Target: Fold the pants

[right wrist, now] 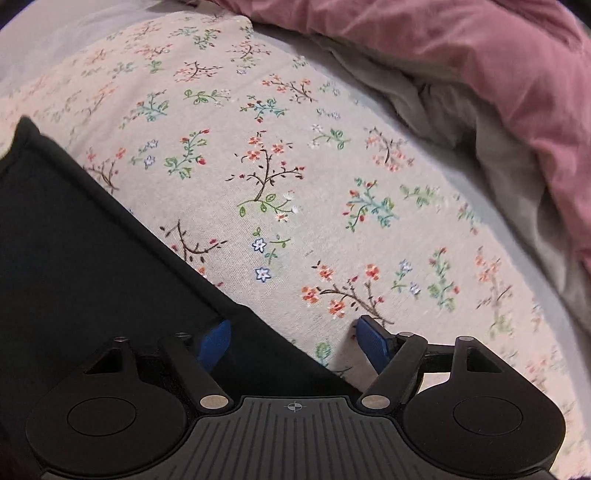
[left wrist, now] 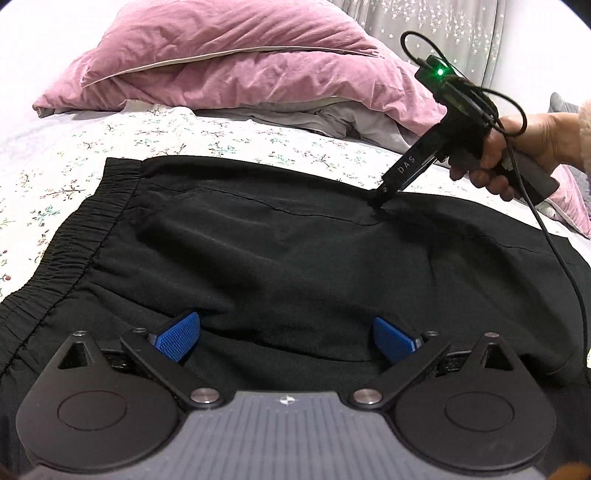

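Note:
Black pants point(left wrist: 258, 240) lie flat across the bed, with the elastic waistband point(left wrist: 74, 236) at the left. My left gripper point(left wrist: 288, 339) is open, its blue pads point(left wrist: 181, 339) wide apart over the near edge of the pants, and cloth lies loose between them. A hand point(left wrist: 524, 144) holds my right gripper point(left wrist: 380, 201) with its tip down at the far edge of the pants. In the right wrist view the right gripper point(right wrist: 295, 343) is open and straddles the edge of the pants point(right wrist: 74, 258). One pad point(right wrist: 216, 341) is partly tucked by the cloth and the other is over the sheet.
The floral sheet point(right wrist: 277, 166) covers the bed around the pants. A pink pillow point(left wrist: 240, 62) and rumpled grey bedding point(left wrist: 332, 118) lie beyond the far edge. A grey star-patterned cloth point(left wrist: 443, 29) hangs behind. The right gripper's black cable point(left wrist: 557, 247) trails across the right side of the pants.

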